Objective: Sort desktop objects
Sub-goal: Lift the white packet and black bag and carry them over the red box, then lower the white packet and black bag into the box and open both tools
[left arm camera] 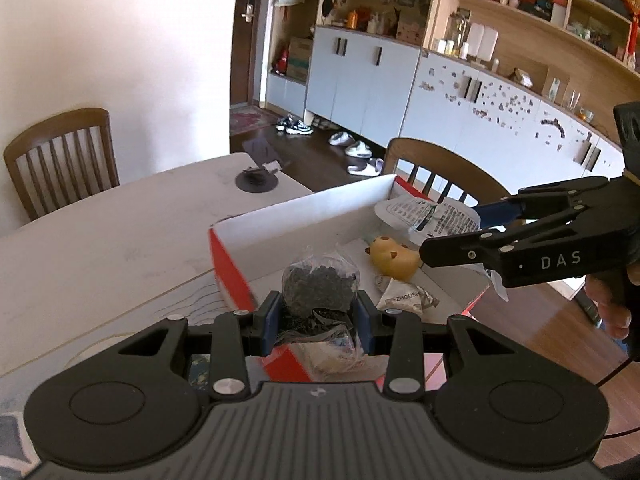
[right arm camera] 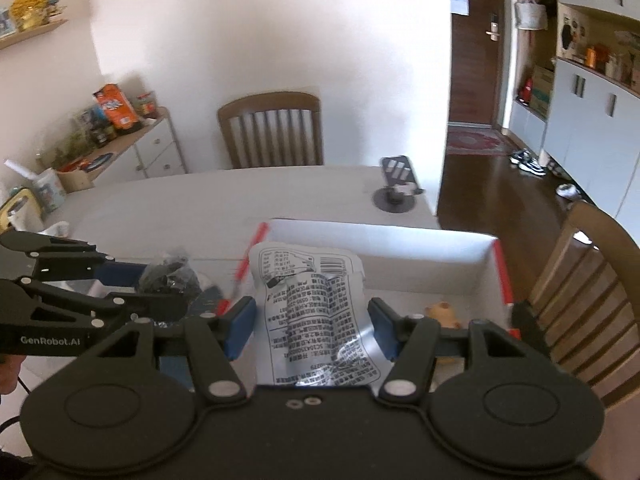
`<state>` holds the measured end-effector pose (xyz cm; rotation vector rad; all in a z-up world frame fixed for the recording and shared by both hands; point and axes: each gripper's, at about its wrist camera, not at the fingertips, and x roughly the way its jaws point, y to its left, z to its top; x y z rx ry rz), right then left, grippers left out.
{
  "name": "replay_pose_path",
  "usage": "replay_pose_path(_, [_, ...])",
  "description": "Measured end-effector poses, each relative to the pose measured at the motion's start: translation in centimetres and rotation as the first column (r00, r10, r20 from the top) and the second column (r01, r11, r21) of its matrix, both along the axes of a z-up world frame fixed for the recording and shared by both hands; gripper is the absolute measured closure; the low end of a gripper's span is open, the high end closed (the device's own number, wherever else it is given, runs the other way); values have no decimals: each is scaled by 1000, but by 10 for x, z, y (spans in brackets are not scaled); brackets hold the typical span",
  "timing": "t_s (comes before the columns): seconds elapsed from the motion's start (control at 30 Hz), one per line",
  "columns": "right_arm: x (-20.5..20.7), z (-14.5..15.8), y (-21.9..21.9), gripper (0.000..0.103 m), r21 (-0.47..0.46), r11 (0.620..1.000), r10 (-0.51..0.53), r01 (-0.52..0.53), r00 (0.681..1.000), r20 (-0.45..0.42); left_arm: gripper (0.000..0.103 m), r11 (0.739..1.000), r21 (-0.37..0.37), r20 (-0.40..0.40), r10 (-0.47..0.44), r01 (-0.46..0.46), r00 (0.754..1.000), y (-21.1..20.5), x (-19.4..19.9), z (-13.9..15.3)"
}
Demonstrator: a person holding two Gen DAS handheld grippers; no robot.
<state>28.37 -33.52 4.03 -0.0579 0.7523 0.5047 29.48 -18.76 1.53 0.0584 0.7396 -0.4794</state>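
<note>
I have a clear bag of dark pellets (left arm camera: pixel 318 286) pinched between the pads of my left hand-held gripper (left arm camera: pixel 318 320), jaws drawn in fairly narrow around it; it hangs over the near corner of the box (left arm camera: pixel 304 216). My right hand-held gripper (right arm camera: pixel 312 330) has a silver printed pouch (right arm camera: pixel 316 312) between its blue pads, jaws set wider to fit its width, and the pouch sits above the box's open top in both views

The box is white inside with red outer sides and stands on the table (left arm camera: pixel 100 240) near its edge. Already lying in it I see a yellow animal toy (left arm camera: pixel 394 260) and a small crumpled sachet (left arm camera: pixel 406 298), close beside each other

So I judge the sorting well under way: two things are in, two more are held over the box and not yet released. What remains is to let both go inside. A red pen (right arm camera: pixel 248 260) appears to lie just outside the box's left wall, so it may still need collecting. Further off, a phone stand (right arm camera: pixel 396 188) sits near the far corner of the table
</note>
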Motion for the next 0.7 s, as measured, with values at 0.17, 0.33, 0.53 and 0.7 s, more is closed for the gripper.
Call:
replay_pose_path(0.17, [16, -12, -13, 42, -14, 1000, -17, 17, 1000, -22, 66, 999, 35, -21, -31, 32, 999, -21, 15, -11])
replay_pose_path(0.33, [35, -26, -26, 42, -23, 999, -32, 31, 998, -49, 66, 995, 69, -35, -74, 76, 997, -39, 29, -20])
replay_pose_path(0.53, [55, -44, -28, 42, -58, 998, -28, 23, 997, -74, 66, 990, 95, -46, -98, 102, 994, -54, 43, -28])
replay_pose_path(0.7, [69, -56, -25, 42, -68, 998, -18, 11, 995, -96, 66, 986, 120, -65, -110, 117, 992, -64, 52, -39])
